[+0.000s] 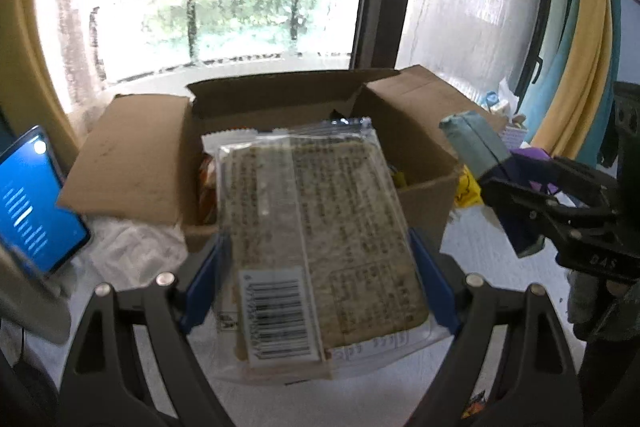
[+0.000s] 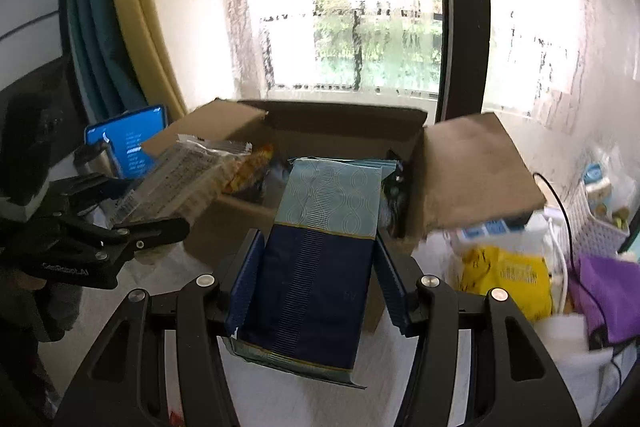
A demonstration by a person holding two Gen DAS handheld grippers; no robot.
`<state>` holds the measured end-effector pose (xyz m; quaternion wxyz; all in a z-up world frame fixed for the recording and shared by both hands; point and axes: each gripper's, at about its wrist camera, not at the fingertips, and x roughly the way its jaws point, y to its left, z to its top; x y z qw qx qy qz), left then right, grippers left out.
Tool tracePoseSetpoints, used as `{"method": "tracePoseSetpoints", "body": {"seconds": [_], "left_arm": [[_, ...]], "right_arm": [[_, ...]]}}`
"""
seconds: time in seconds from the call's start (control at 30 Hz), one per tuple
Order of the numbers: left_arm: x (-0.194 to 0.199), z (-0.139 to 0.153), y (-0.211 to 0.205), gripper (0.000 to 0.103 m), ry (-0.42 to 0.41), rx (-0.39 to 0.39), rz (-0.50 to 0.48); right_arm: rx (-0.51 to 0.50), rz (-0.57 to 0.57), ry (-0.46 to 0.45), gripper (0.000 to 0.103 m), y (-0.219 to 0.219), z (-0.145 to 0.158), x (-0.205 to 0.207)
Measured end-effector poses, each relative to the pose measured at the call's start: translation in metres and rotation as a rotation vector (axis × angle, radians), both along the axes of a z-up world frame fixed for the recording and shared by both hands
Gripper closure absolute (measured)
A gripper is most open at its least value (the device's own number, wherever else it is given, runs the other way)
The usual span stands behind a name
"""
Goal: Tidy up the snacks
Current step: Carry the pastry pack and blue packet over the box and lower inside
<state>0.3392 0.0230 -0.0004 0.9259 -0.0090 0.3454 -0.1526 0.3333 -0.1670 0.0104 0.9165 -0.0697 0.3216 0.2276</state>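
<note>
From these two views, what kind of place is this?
Probably a room in a home: a large window with curtains at its side, and a white table carrying an open cardboard box of snacks.

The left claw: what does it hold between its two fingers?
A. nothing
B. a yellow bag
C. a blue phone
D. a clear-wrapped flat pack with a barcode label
D: in the left wrist view the left claw has its blue fingers against both sides of the clear-wrapped flat pack, barcode label up, in front of the cardboard box.
</note>
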Motion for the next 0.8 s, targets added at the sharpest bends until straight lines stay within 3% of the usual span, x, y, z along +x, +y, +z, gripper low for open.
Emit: {"method": "tracePoseSetpoints", "body": {"seconds": [0.47, 0.67, 0.8], "left_arm": [[0.104, -0.010, -0.023, 0.016, 0.158, 0.034, -0.071], [0.144, -0.016, -0.033, 0.016, 0.215, 0.075, -0.085], [0.172, -0.033, -0.036, 0.016, 0.295, 0.125, -0.084]], "right_arm": [[0.009, -0.014, 0.030, 0.045, 0.007, 0.001, 0.067], [0.013, -0.045, 0.058, 0.045, 0.002, -0.011, 0.084], [0.015, -0.066, 0.066, 0.045, 0.001, -0.011, 0.094]]}}
